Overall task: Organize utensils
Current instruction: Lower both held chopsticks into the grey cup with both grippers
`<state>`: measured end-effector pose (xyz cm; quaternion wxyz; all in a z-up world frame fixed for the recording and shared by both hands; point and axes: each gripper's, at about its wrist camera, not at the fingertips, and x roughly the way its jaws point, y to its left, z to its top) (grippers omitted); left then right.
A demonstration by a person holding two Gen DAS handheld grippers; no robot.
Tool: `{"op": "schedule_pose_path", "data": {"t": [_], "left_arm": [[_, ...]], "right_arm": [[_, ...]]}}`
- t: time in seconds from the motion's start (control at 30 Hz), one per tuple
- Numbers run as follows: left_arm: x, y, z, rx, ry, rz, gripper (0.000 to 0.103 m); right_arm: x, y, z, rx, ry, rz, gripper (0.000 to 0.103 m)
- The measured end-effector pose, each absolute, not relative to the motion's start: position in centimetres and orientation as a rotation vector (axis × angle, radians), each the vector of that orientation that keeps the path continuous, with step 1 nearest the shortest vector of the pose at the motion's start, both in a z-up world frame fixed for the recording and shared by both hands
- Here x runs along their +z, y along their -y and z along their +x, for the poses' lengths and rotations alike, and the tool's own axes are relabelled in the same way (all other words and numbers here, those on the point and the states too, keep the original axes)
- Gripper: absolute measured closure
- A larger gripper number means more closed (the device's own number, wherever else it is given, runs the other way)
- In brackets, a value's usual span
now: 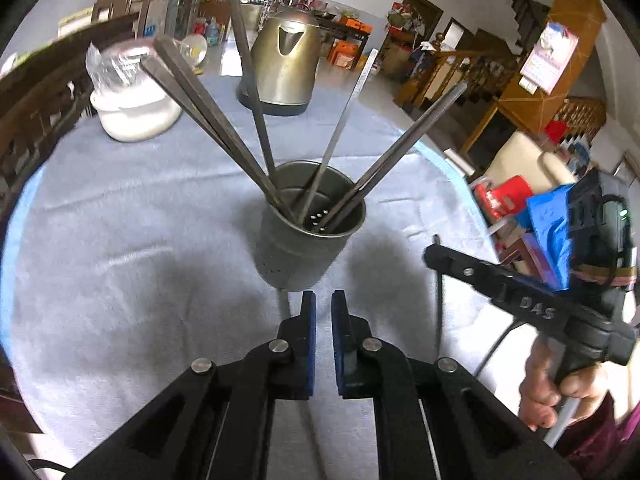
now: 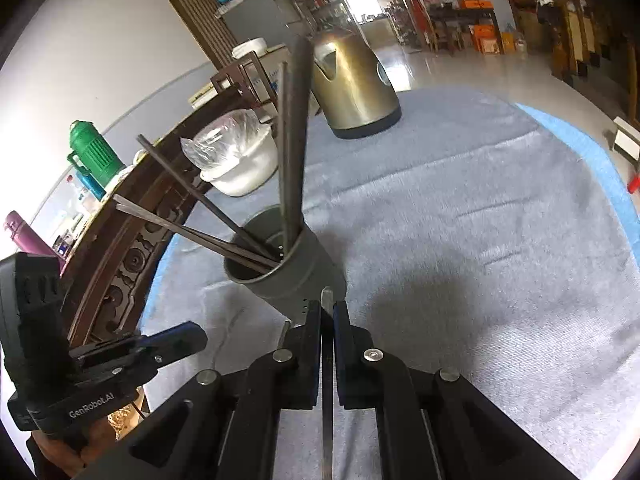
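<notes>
A grey metal utensil cup (image 1: 304,248) stands on the blue-grey tablecloth and holds several dark chopsticks (image 1: 208,120) that fan outward. My left gripper (image 1: 323,304) hovers just in front of the cup, its jaws nearly together with a narrow gap and nothing between them. In the right wrist view the same cup (image 2: 292,276) sits just ahead of my right gripper (image 2: 327,312), which is shut on a single metal chopstick (image 2: 327,380) running back between the fingers. The right gripper also shows at the right of the left wrist view (image 1: 436,256), with a thin chopstick hanging below it.
A brass-coloured electric kettle (image 1: 286,68) stands at the back of the table. A white bowl with a plastic bag (image 1: 132,104) sits at the back left. A dark carved wooden chair back (image 2: 132,248) borders the table's left side. Red stools and furniture lie beyond the table's right edge.
</notes>
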<state>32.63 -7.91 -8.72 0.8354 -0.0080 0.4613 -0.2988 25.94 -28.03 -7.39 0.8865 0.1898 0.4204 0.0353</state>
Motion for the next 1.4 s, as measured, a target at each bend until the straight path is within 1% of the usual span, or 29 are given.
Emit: {"op": "schedule_pose_path", "data": {"t": [0.23, 0.27, 0.33, 0.37, 0.4, 0.53, 0.8, 0.83, 0.9, 0.93, 0.97, 1.0, 1.17, 1.4], "left_arm": [[-13.6, 7.8, 34.9, -0.572, -1.173, -0.023, 0.095], [-13.9, 8.1, 35.0, -0.573, -1.183, -0.015, 0.093], [-14.3, 8.8, 35.3, -0.574, -1.194, -0.01, 0.081], [-14.6, 9.3, 35.6, -0.572, -1.198, -0.007, 0.073], [-14.9, 9.6, 36.0, -0.569, -1.201, -0.001, 0.07], [-16.5, 10.9, 37.2, -0.527, -1.226, 0.039, 0.07], [-17.1, 12.6, 37.7, -0.535, -1.233, 0.087, 0.07], [-17.1, 12.6, 37.6, -0.538, -1.232, 0.09, 0.071], [-17.0, 13.0, 37.7, -0.541, -1.229, 0.096, 0.08], [-17.0, 13.0, 37.7, -0.54, -1.226, 0.097, 0.083], [-17.0, 13.0, 37.6, -0.544, -1.226, 0.096, 0.091], [-16.9, 12.9, 37.7, -0.546, -1.226, 0.095, 0.095], [-16.0, 12.3, 36.7, -0.551, -1.178, 0.074, 0.095], [-11.7, 10.9, 34.7, -0.569, -1.073, 0.025, 0.097]], "right_arm": [[-8.8, 28.5, 25.4, 0.067, -0.903, 0.411, 0.097], [-9.0, 28.6, 25.3, 0.066, -0.907, 0.418, 0.097], [-9.2, 28.8, 25.3, 0.066, -0.909, 0.421, 0.097], [-9.2, 28.9, 25.3, 0.069, -0.909, 0.425, 0.097], [-9.2, 28.9, 25.3, 0.071, -0.908, 0.427, 0.097], [-9.4, 29.2, 25.2, 0.073, -0.907, 0.432, 0.097], [-9.8, 29.8, 25.4, 0.076, -0.91, 0.457, 0.097], [-9.9, 29.7, 25.4, 0.079, -0.909, 0.459, 0.097], [-9.8, 29.6, 25.4, 0.081, -0.906, 0.456, 0.097], [-9.8, 29.6, 25.4, 0.084, -0.905, 0.456, 0.097], [-9.8, 29.5, 25.3, 0.088, -0.903, 0.456, 0.097], [-9.7, 29.4, 25.2, 0.09, -0.9, 0.452, 0.097], [-9.0, 28.9, 24.8, 0.097, -0.879, 0.437, 0.097], [-8.2, 28.2, 24.3, 0.104, -0.849, 0.428, 0.097]]}}
